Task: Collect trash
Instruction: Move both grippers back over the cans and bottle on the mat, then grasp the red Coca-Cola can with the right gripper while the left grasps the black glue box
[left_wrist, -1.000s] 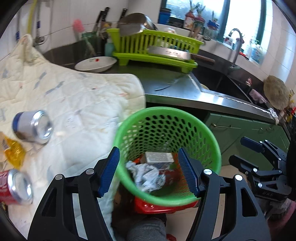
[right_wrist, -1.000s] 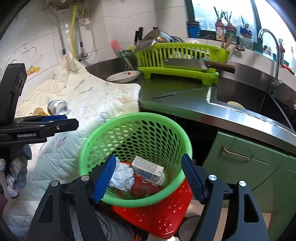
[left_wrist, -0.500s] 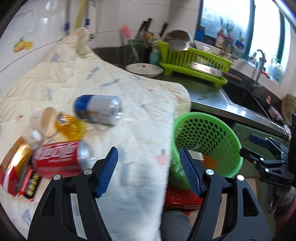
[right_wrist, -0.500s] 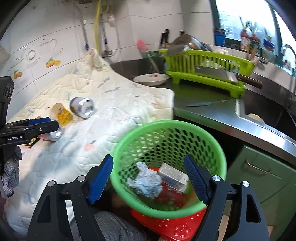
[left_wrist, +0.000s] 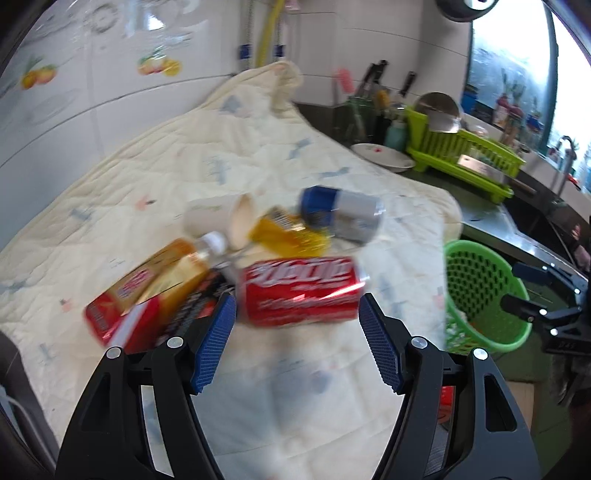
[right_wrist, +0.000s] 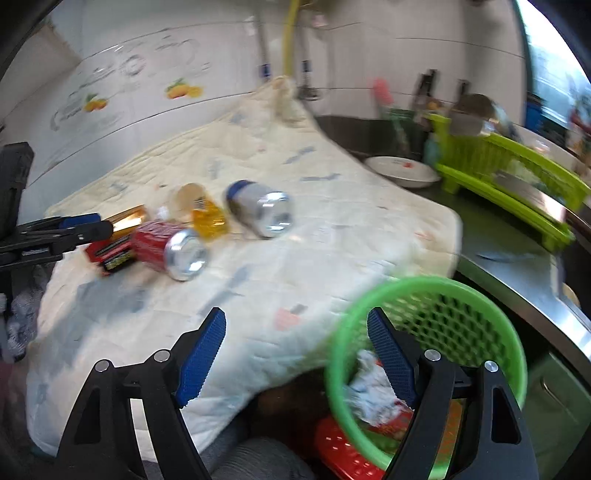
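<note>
A red cola can (left_wrist: 301, 291) lies on its side on the cream quilt (left_wrist: 221, 177), just ahead of my open, empty left gripper (left_wrist: 297, 345). Behind it lie a silver-and-blue can (left_wrist: 341, 216), a yellow wrapper (left_wrist: 288, 234), a paper cup (left_wrist: 221, 219), a small bottle and a red-gold packet (left_wrist: 144, 295). The same pile shows in the right wrist view, with the red can (right_wrist: 168, 247) and the silver can (right_wrist: 260, 212). My right gripper (right_wrist: 295, 356) is open and empty over the quilt's edge, beside the green mesh basket (right_wrist: 480, 295) holding crumpled paper and wrappers.
A white plate (left_wrist: 382, 157), a lime dish rack (left_wrist: 465, 155) with a cleaver and a steel sink counter (right_wrist: 517, 266) lie to the right. A red stool (right_wrist: 343, 450) stands under the basket. The tiled wall runs behind the quilt.
Both grippers have swung left, away from the basket toward the trash pile. The red can now lies right before the left gripper's fingers. Both stay open.
</note>
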